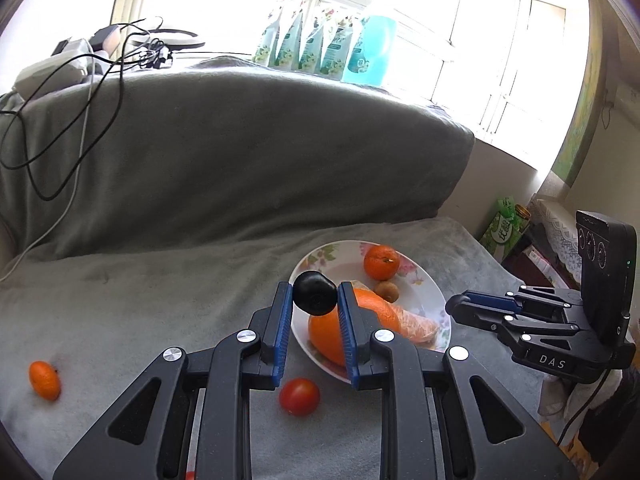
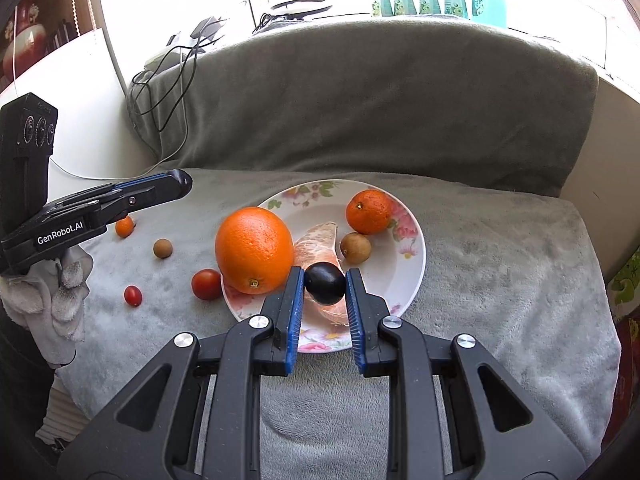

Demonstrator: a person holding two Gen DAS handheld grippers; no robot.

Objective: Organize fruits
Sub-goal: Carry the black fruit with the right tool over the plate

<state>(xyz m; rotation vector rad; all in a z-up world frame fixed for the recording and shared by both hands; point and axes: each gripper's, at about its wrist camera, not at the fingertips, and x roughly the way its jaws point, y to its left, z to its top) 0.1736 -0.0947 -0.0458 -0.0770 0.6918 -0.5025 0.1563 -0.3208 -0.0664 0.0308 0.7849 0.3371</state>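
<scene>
Left wrist view: the left gripper (image 1: 315, 300) pinches a dark plum (image 1: 315, 293) between its blue pads, above the near rim of the floral plate (image 1: 430, 288). Right wrist view: the right gripper (image 2: 325, 286) clamps another dark fruit (image 2: 325, 283) over the plate, beside a large orange (image 2: 254, 250); a cherry tomato (image 2: 206, 284) lies on the grey blanket (image 2: 500, 280).

- The left wrist view looks forward and down along its own fingers (image 1: 280, 320) from close above the grey blanket (image 1: 140, 300), facing the sofa back and the bright window.
- The right wrist view looks the same way from close over the plate (image 2: 412, 276), its fingers (image 2: 294, 312) low in the picture.
- Both share the plate (image 1: 432, 300), the big orange (image 2: 254, 250) and the window; each sees the other gripper at its edge.
</scene>
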